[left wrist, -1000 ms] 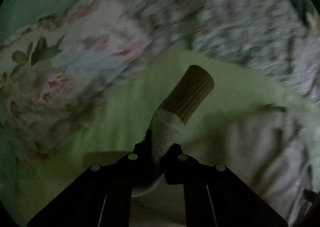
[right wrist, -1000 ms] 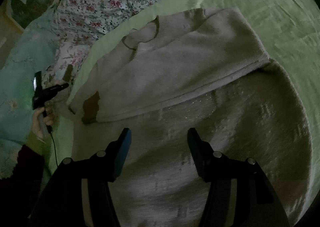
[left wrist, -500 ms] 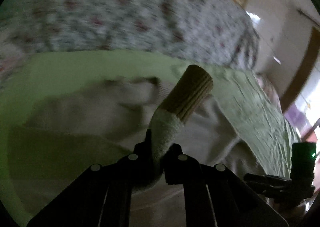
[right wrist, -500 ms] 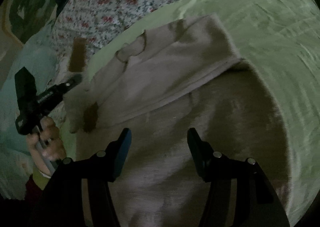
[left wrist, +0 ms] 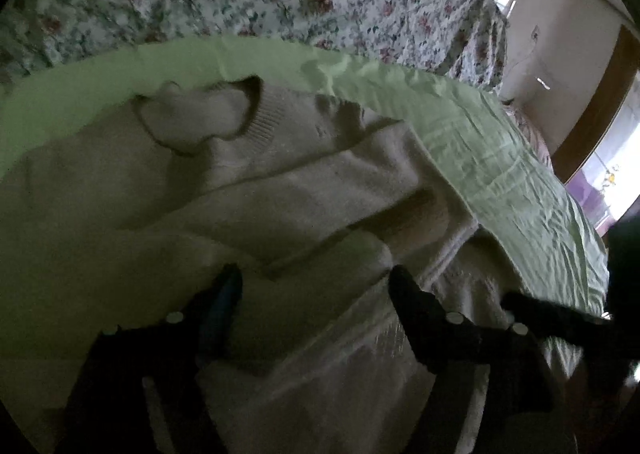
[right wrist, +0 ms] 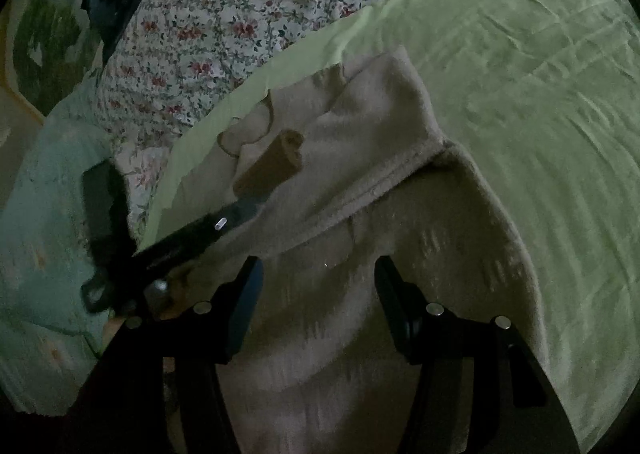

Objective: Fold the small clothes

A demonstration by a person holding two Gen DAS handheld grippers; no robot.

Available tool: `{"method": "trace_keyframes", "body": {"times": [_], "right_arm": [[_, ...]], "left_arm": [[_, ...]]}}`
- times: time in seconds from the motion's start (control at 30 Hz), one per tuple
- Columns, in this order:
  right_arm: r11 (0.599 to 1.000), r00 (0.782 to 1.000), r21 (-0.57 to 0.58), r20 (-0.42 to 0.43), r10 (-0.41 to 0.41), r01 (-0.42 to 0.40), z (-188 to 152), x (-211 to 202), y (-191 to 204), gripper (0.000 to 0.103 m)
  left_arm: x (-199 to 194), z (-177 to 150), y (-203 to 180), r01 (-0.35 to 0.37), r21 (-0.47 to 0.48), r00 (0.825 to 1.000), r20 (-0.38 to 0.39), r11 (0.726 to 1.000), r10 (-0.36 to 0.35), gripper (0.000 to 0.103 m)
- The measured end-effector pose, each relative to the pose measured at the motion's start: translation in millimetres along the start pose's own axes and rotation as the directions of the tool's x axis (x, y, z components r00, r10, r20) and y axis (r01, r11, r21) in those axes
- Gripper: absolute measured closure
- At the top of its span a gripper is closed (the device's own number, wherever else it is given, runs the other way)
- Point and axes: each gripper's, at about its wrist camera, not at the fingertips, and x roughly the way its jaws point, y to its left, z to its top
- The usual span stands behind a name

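Black-fingered left gripper [left wrist: 314, 282] and right gripper [right wrist: 318, 278] both hover with jaws apart, nothing between them, over the cream sweater [right wrist: 360, 174] spread on the green sheet [right wrist: 520, 94]; floral bedding [right wrist: 240, 14] lies beyond.

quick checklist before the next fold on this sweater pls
1. Left tool open and empty: ok.
2. Right tool open, over the sweater body: ok.
3. Brown sleeve cuff laid across the chest near the collar: ok.
4. Fabric lying smooth: not ok, bunched folds show in front of the left tool.
5. Other sleeve folded in: cannot tell.
6. Hem lying on the green sheet: cannot tell, out of view.
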Motion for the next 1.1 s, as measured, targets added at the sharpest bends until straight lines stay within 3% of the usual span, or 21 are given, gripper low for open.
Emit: {"method": "trace_keyframes", "body": {"times": [0.17, 0.3, 0.4, 0.5, 0.6, 0.7, 0.73, 0.77, 0.8, 0.83, 1.0, 1.03, 1.1], "right_arm": [[0.999, 1.0, 0.023, 0.001, 0.031, -0.031, 10, 15, 0, 0.044], [0.999, 1.0, 0.027, 0.0, 0.026, -0.026, 18, 28, 1, 0.044], [0.999, 0.999, 0.013, 0.008, 0.032, -0.032, 23, 32, 3, 0.044], [1.0, 1.0, -0.004, 0.012, 0.019, -0.019, 32, 41, 2, 0.044], [1.0, 1.0, -0.016, -0.013, -0.002, 0.001, 38, 54, 0, 0.044], [0.999, 0.999, -0.047, -0.042, 0.011, -0.013, 40, 67, 3, 0.044], [0.998, 0.998, -0.064, -0.057, 0.014, -0.018, 41, 72, 6, 0.048], [0.996, 0.996, -0.087, -0.08, 0.029, -0.036, 41, 78, 11, 0.059], [0.993, 0.995, -0.11, -0.098, 0.028, -0.039, 43, 81, 16, 0.085], [0.991, 0.995, -0.129, -0.095, 0.021, -0.033, 44, 80, 22, 0.096], [0.987, 0.988, -0.072, 0.039, 0.15, -0.147, 70, 26, 26, 0.098], [0.988, 0.987, -0.057, 0.067, 0.148, -0.144, 76, 16, 23, 0.098], [0.998, 0.998, -0.048, 0.048, 0.041, -0.039, 87, 17, 11, 0.098]], "left_arm": [[-50, -31, 23, -0.029, -0.02, 0.999, 0.023, 0.999, 0.029, 0.021], [-87, -59, 60, -0.128, -0.075, 0.991, 0.035, 0.989, 0.131, 0.021], [-111, -79, 101, -0.256, -0.153, 0.964, 0.028, 0.955, 0.263, 0.021], [-130, -95, 151, -0.344, -0.284, 0.933, 0.004, 0.895, 0.36, 0.021], [-133, -103, 183, -0.366, -0.364, 0.923, -0.023, 0.857, 0.384, 0.021], [-127, -102, 198, -0.379, -0.382, 0.917, -0.037, 0.843, 0.396, 0.021], [-126, -100, 199, -0.384, -0.378, 0.915, -0.034, 0.842, 0.402, 0.021], [-123, -97, 198, -0.398, -0.367, 0.909, -0.031, 0.841, 0.417, 0.021], [-121, -95, 197, -0.412, -0.36, 0.902, -0.035, 0.837, 0.43, 0.021], [-119, -94, 196, -0.423, -0.355, 0.898, -0.04, 0.834, 0.438, 0.021], [-112, -92, 200, -0.451, -0.359, 0.884, -0.049, 0.817, 0.465, 0.021], [-109, -92, 200, -0.46, -0.358, 0.879, -0.053, 0.813, 0.474, 0.022], [-107, -90, 198, -0.475, -0.354, 0.871, -0.061, 0.806, 0.487, 0.021]]}}
